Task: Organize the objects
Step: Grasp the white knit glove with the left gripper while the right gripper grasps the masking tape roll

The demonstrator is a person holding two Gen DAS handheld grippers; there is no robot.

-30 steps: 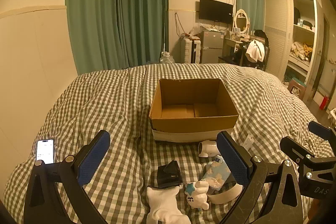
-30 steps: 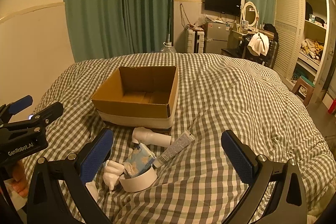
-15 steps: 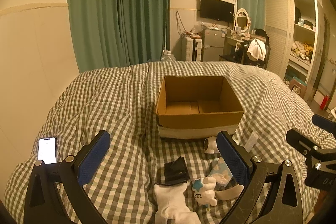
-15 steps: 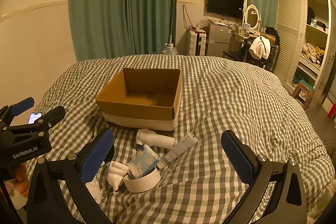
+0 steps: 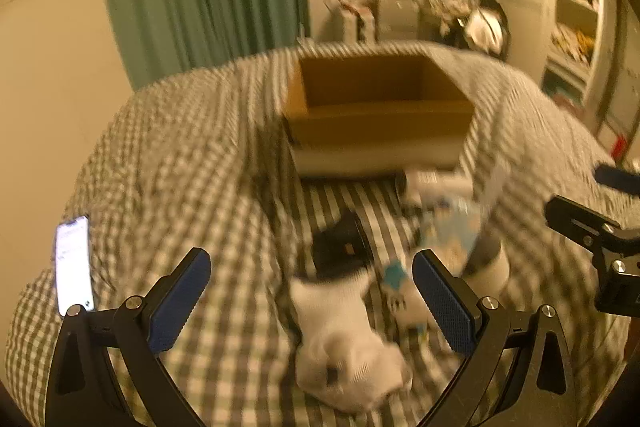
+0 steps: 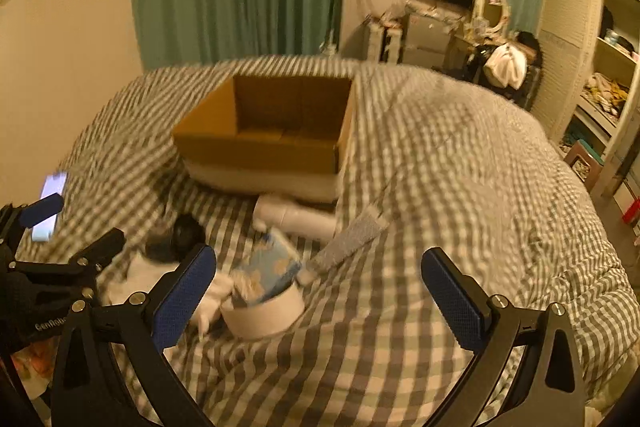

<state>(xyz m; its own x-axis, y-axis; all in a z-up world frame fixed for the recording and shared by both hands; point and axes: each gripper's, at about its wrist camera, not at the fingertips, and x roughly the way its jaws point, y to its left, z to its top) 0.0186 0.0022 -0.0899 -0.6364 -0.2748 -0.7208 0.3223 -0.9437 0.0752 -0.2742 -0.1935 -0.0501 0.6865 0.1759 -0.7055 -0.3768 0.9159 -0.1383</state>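
Judging by how things lie, the sorting has barely begun: the cardboard box (image 6: 276, 131) sits near the middle of the checked bedspread (image 6: 460, 187) with nothing visible inside it, and every loose item is on the cover outside it, toward the foot edge of the bed.

Both views are motion-blurred, so small details are unsure. The left gripper (image 5: 310, 301) is spread wide with nothing between its blue pads; under it lies a white sock (image 5: 344, 339), with a black pouch-like item (image 5: 340, 243) just beyond and a small white figurine with a blue star (image 5: 400, 291) beside the sock. The right gripper (image 6: 320, 297) is likewise wide open and empty, hanging above the bedspread.

Just in front of the box's near wall lies a white hair-dryer-like piece (image 6: 296, 217). Near it a silver tube (image 6: 348, 243) rests at an angle, one end by a blue patterned tissue pack (image 6: 272, 269) that leans in a white roll of tape (image 6: 264, 313). A lit phone (image 5: 74, 263) lies well apart, by the bed's left edge.

What seems left is everything: each item would need to be picked up and set in the box. The sock looks the likeliest first pick for the left gripper.
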